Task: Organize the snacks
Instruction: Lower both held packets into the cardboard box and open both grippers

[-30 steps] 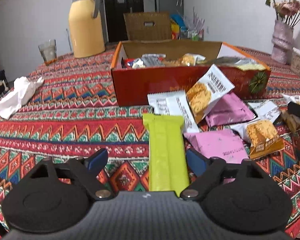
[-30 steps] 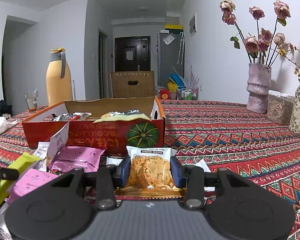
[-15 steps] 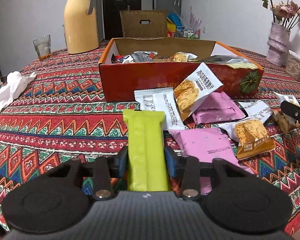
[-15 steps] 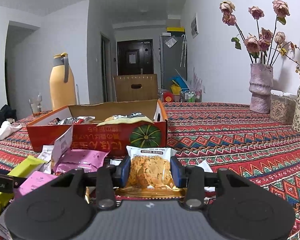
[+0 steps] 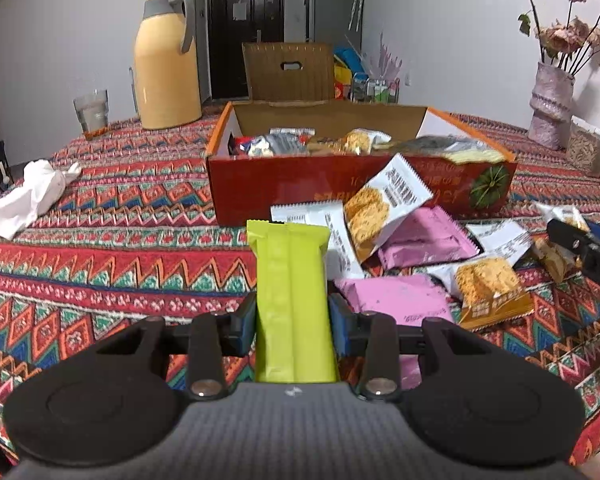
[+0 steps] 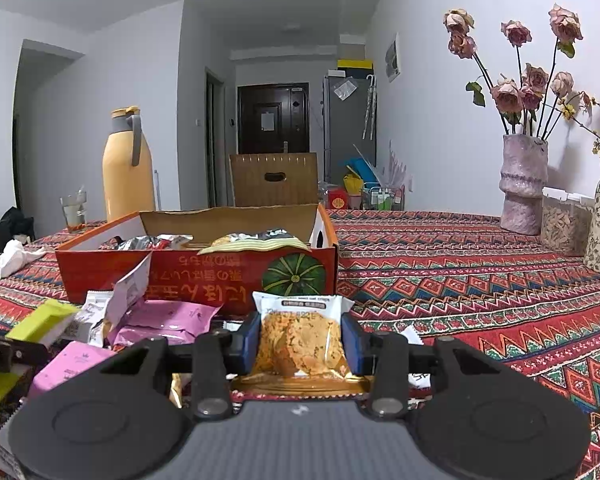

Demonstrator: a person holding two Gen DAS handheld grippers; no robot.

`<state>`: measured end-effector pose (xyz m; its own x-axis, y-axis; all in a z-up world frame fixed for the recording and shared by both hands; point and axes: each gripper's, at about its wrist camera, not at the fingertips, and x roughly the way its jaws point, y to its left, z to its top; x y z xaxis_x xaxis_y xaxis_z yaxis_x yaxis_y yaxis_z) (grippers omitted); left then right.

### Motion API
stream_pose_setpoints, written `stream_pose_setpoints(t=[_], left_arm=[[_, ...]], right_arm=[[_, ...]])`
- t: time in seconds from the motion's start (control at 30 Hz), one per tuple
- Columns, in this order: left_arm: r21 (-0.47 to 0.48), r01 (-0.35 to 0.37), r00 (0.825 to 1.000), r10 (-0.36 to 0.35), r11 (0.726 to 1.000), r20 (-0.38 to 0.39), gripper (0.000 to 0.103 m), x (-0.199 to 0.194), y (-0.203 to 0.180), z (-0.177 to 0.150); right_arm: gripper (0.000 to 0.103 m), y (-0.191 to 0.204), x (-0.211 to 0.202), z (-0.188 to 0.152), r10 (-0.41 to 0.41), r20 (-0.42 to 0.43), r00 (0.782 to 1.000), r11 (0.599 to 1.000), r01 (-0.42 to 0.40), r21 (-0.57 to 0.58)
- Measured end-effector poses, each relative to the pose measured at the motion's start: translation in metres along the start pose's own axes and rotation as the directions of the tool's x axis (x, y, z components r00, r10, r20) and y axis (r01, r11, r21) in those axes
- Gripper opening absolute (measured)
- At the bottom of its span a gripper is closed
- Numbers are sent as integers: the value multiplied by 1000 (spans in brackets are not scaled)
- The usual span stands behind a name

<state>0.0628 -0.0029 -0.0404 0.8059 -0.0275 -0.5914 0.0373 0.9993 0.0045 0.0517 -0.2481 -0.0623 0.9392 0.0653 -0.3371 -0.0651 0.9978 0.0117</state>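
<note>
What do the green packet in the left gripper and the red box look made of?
Green packet: thin matte plastic film, probably, with a crimped serrated end and a lengthwise seam. Red box: printed cardboard, its inner walls bare brown and the torn rim fibrous.

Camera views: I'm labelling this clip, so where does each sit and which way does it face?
Left wrist: on the left gripper, facing the red box; its fingers clamp a green packet.
Right wrist: on the right gripper, facing the box; its fingers clamp a cookie packet.
Shared: box, yellow thermos.
</note>
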Motion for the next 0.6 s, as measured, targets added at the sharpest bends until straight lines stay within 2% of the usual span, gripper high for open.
stream_pose_setpoints(t=[0.2,0.6], left_arm=[[-1,5,998,-5,1000,64,38,-13,1,16],[11,21,980,-23,1000,196,38,-22,-6,68]], right_arm=[[41,6,-4,7,16,11,1000,1000,-16,-14],[41,29,1,56,45,123,991,997,-38,-62]])
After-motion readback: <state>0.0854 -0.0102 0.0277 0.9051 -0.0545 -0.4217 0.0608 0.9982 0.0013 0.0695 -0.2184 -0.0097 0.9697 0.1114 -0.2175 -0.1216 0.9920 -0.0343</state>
